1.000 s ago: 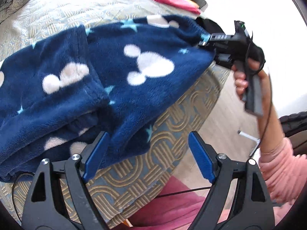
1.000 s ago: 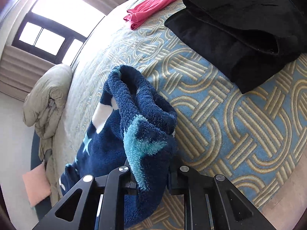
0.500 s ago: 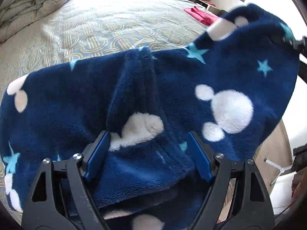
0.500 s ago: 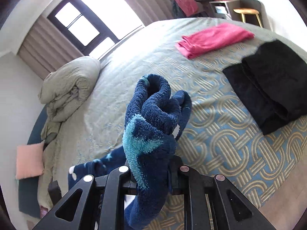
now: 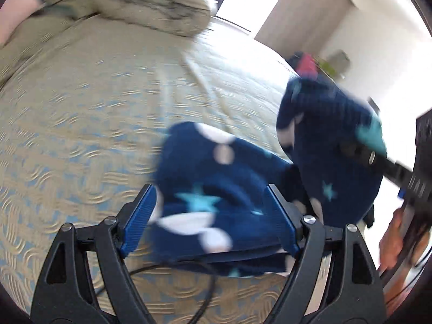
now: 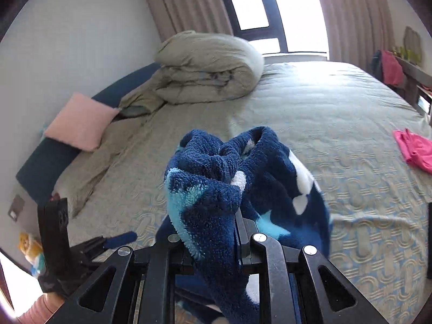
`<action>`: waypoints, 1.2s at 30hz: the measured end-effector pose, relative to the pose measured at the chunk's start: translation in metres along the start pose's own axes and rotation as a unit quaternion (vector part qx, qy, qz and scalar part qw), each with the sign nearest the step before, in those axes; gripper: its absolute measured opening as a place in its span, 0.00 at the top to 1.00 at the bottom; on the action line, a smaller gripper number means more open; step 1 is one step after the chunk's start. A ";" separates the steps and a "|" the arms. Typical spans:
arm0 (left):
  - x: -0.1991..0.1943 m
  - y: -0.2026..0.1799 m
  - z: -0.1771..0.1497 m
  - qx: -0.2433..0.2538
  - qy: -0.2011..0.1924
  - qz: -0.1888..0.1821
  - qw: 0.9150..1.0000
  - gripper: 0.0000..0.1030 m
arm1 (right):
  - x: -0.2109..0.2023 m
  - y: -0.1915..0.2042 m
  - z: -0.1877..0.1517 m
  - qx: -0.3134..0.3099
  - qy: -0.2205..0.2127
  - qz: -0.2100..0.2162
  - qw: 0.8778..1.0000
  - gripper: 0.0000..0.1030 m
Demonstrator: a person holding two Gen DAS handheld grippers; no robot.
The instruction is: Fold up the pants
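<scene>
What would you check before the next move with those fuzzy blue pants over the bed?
1. Right gripper clamped on the navy fleece pants: ok, fabric bunched tight between its fingers.
2. Left gripper gripping the pants: cannot tell, fingers stand wide with fabric between them, picture blurred.
3. Pants hanging flat for a fold: not ok, they look bunched and twisted.
4. Bare stretch of bedspread to lay them on: ok.
5. Pink garment away from the pants: ok, it lies off to the side.
6. Black cable free of the fabric: cannot tell.
</scene>
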State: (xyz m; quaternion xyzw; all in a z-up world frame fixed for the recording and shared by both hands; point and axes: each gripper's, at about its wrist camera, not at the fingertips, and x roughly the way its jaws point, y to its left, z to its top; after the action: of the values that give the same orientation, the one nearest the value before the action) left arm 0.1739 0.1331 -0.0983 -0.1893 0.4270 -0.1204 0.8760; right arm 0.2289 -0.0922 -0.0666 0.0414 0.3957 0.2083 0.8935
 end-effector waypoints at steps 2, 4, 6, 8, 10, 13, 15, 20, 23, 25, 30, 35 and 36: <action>-0.011 0.026 0.000 -0.027 -0.020 0.018 0.999 0.21 | 0.038 0.028 -0.014 -0.028 0.030 0.001 0.999 0.81; -0.019 0.044 0.000 -0.045 -0.031 0.026 0.998 0.21 | 0.083 0.051 -0.034 -0.067 0.088 -0.007 0.994 0.78; -0.022 0.054 -0.001 -0.053 -0.032 0.026 0.998 0.21 | 0.119 0.060 -0.053 -0.094 0.156 -0.020 0.983 0.76; -0.022 0.055 0.000 -0.050 -0.028 0.022 0.998 0.21 | 0.118 0.066 -0.064 -0.115 0.151 -0.022 0.982 0.74; -0.011 0.052 0.002 -0.041 -0.017 0.011 0.999 0.21 | 0.102 0.063 -0.064 -0.121 0.139 -0.005 0.983 0.69; 0.004 0.036 -0.001 -0.027 0.017 -0.032 0.999 0.21 | 0.069 0.034 -0.057 -0.052 0.140 0.068 0.987 0.57; 0.022 0.022 -0.002 -0.018 0.055 -0.047 0.997 0.21 | 0.049 0.004 -0.057 0.009 0.122 0.093 0.988 0.49; 0.052 0.000 -0.007 -0.008 0.105 -0.069 0.992 0.20 | 0.032 -0.061 -0.065 0.093 0.109 0.017 0.990 0.48; 0.058 -0.008 -0.005 -0.024 0.116 -0.104 0.988 0.20 | 0.047 -0.082 -0.085 0.137 0.136 0.024 0.981 0.48; 0.058 -0.015 -0.002 -0.012 0.113 -0.099 0.989 0.18 | 0.053 -0.081 -0.098 0.143 0.141 0.028 0.979 0.48; 0.065 -0.020 0.001 0.015 0.115 -0.053 0.992 0.17 | 0.053 -0.051 -0.108 0.060 0.128 -0.011 0.990 0.47; 0.044 -0.028 0.009 0.026 0.063 -0.024 0.997 0.17 | 0.048 -0.052 -0.112 0.063 0.127 0.002 0.990 0.47; 0.038 -0.033 0.011 0.039 0.054 -0.030 0.997 0.17 | 0.048 -0.055 -0.113 0.071 0.126 0.007 0.989 0.47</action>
State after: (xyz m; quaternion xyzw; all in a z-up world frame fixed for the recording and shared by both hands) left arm 0.2043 0.0919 -0.1040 -0.1610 0.4627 -0.1733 0.8544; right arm 0.1945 -0.1329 -0.1898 0.0806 0.5187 0.1897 0.8297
